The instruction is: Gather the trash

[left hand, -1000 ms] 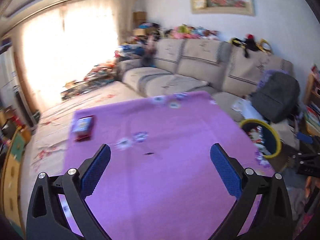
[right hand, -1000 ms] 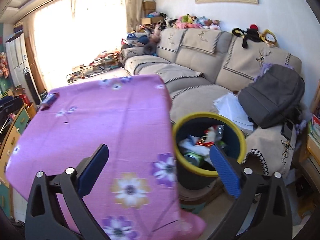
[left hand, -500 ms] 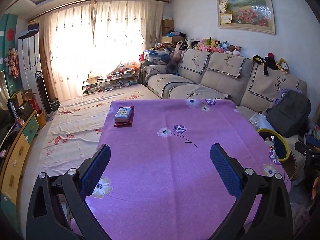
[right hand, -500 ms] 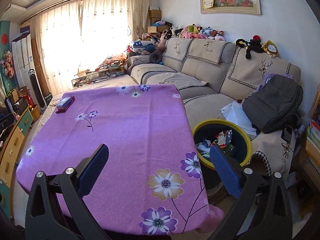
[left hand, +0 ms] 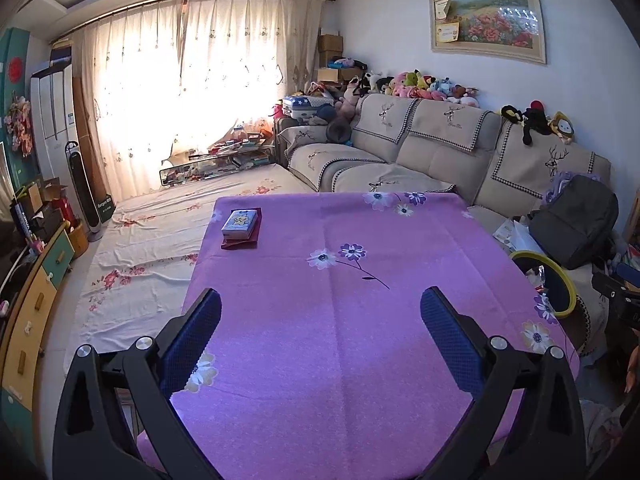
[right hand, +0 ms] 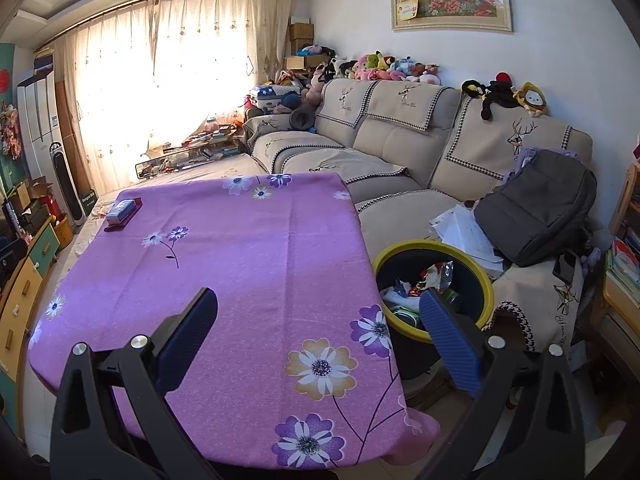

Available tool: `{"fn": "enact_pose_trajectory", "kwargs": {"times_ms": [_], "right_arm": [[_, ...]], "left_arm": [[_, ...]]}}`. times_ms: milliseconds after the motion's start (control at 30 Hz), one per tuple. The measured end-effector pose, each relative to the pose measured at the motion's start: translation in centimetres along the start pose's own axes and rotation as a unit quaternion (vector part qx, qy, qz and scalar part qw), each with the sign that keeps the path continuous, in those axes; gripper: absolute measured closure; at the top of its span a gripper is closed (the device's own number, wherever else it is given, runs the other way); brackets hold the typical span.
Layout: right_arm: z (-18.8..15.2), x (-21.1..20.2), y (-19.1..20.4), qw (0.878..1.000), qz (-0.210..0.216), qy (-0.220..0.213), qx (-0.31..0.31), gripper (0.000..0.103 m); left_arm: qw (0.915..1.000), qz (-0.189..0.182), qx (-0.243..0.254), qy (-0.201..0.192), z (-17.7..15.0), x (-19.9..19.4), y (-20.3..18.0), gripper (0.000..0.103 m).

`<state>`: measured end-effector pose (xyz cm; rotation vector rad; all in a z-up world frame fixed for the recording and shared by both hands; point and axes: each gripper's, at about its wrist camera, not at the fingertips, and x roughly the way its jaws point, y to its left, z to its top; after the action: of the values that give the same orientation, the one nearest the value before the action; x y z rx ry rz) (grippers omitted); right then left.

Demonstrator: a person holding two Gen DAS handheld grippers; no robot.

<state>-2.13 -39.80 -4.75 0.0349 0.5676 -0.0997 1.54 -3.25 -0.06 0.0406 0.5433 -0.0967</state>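
- Against the view of a second ago, the left wrist picture is sharp instead of smeared, and it looks level across the worktop [left hand: 340, 340]. The small box [left hand: 239, 224] now sits further up and right in that view.
- In the right wrist view the trash bin [right hand: 486, 280] has slid to the right and lies further off than a second ago, with more of the purple flowered cloth showing.
- The trash bin is dark with a yellow rim. It stands on the floor just beside the right edge of the worktop, in front of the sofa [right hand: 400, 148].
- Crumpled wrappers and a can [right hand: 404, 314] lie inside the bin.
- The small box rests on a dark red mat [left hand: 240, 240] near the far left corner of the worktop.
- The left tool [left hand: 320, 322] is spread wide over the cloth, holding nothing.
- The right tool [right hand: 318, 322] is also spread wide and empty; its right finger [right hand: 448, 336] overlaps the bin's rim in the view.
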Motion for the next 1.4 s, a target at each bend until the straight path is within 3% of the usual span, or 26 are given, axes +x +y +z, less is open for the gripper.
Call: {"fn": "enact_pose_trajectory", "kwargs": {"times_ms": [1400], "right_arm": [[0.32, -0.21, 0.40, 1.000, 0.007, -0.005, -0.003, 0.007]], "left_arm": [[1.0000, 0.005, 0.004, 0.000, -0.16, -0.43, -0.42, 0.005]]}}
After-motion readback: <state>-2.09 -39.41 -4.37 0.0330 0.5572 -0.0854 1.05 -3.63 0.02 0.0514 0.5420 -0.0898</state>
